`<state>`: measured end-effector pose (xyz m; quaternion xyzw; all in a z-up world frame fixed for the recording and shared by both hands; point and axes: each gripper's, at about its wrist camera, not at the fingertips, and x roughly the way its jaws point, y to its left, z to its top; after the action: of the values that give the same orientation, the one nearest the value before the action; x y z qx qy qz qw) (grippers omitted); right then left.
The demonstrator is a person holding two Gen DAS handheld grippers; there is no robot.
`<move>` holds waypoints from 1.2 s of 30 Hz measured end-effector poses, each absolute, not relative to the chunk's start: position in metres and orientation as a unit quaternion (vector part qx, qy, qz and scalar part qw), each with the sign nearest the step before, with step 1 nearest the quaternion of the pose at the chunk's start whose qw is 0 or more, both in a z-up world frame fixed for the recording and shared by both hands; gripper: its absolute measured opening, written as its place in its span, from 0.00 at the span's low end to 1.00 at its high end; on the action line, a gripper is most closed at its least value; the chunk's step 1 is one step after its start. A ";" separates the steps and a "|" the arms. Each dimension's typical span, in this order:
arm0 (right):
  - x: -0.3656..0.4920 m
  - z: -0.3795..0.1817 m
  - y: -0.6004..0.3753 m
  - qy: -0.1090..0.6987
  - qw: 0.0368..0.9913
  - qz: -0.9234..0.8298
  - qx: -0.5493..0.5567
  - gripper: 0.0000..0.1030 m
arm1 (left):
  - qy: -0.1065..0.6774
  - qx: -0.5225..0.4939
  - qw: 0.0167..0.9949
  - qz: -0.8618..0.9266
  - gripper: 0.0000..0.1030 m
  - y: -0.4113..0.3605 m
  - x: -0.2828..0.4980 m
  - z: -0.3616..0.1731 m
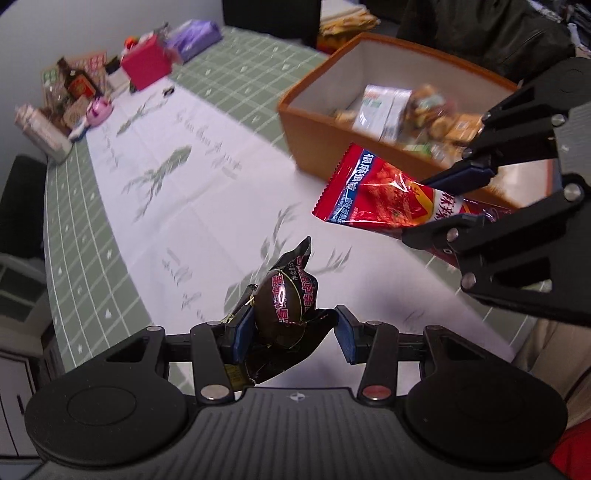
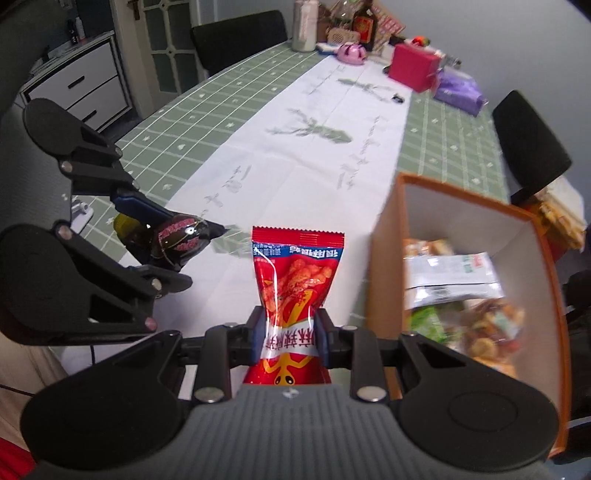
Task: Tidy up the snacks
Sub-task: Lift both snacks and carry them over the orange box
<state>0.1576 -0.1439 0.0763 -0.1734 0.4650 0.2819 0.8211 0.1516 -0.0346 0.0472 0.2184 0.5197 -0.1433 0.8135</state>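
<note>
Left gripper partly spread, blue pads flanking a dark egg-shaped snack packet; left pad against the packet, right pad standing off with a gap visible, crumpled wrapper reaching toward it. Packet off the table, held above the white runner. Same left gripper seen from the right wrist view, the dark packet lodged between its fingers, wrapper tail pointing toward the red bag.

Right gripper clamped on a red snack bag, pads pinching the bag at its waist, upper half fanned out above the fingers, serrated top edge uppermost. Same red bag seen from the left wrist view, held clear of the table, just beside the near wall of the orange box, right gripper closed across it.

Orange box on the table, white inside, open-topped, holding several snack packs; contents blurred. From the left view, orange box beyond the red bag.

Tablecloth green with white grid, white runner with printed sprigs down the middle. At the far end, well apart: red carton, purple pack, dark bottle, pink item, white canister. Black chairs along the table edges.
</note>
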 end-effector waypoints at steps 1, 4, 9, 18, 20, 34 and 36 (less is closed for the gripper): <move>0.161 0.080 -0.153 0.463 0.825 0.273 -0.173 0.25 | 0.513 0.219 0.817 -0.148 0.52 -0.041 0.154 0.052; 0.173 0.086 -0.178 0.459 0.836 0.248 -0.171 0.25 | 0.494 0.221 0.825 -0.162 0.52 -0.060 0.162 0.063; 0.191 0.081 -0.216 0.467 0.843 0.209 -0.166 0.26 | 0.467 0.234 0.833 -0.182 0.52 -0.093 0.180 0.066; 0.217 0.040 -0.265 0.512 0.829 0.175 -0.142 0.26 | 0.439 0.250 0.833 -0.224 0.52 -0.147 0.214 0.057; 0.222 0.028 -0.270 0.522 0.823 0.176 -0.137 0.26 | 0.441 0.250 0.831 -0.227 0.52 -0.155 0.223 0.051; 0.239 -0.013 -0.288 0.553 0.800 0.186 -0.141 0.31 | 0.476 0.259 0.800 -0.258 0.52 -0.190 0.246 0.008; 0.240 -0.015 -0.291 0.556 0.797 0.187 -0.142 0.33 | 0.482 0.269 0.790 -0.267 0.52 -0.194 0.245 0.002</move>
<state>0.2404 -0.2908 -0.0153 -0.1423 0.5564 0.1869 0.7970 0.2450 -0.1937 0.0019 0.2687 0.4822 -0.2671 0.7899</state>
